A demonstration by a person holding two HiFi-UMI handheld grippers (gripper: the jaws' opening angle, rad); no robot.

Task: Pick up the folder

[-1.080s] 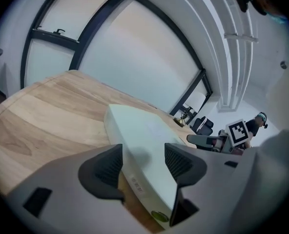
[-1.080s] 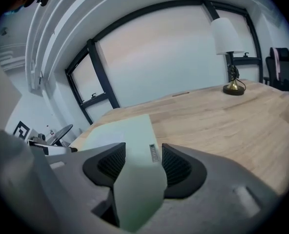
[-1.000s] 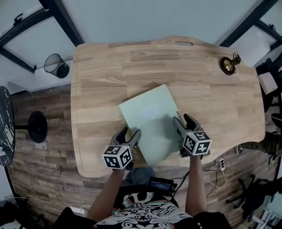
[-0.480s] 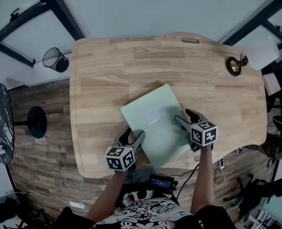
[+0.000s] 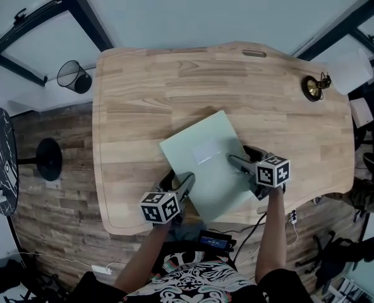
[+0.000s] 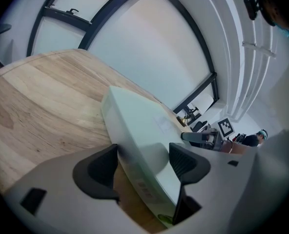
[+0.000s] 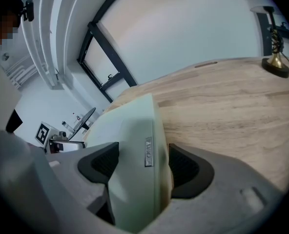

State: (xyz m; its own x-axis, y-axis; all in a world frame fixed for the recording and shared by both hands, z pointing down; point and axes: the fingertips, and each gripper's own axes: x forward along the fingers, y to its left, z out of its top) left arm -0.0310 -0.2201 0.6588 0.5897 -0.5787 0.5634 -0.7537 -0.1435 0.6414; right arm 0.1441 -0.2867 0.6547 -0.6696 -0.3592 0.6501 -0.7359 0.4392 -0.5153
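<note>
L gripper (image 5: 176,180) & R gripper (image 5: 242,155) fingers opening, folder (image 5: 203,163) edge loose between each pair. Folder on bench (image 5: 143,93); edge label (image 7: 148,151) txt unreadable.

Pale mint on blond wood
The folder (image 5: 206,163) is pale mint green; the worktop (image 5: 174,87) shows light, streaky wood grain; the floor (image 5: 60,213) has darker brown planks; the wire wastebasket (image 5: 73,81) is black.

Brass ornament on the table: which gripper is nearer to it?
Right. Right gripper, jaws opening, straddles the folder at its edge toward the brass ornament; left gripper, likewise opening, straddles the opposite edge, farther away.
</note>
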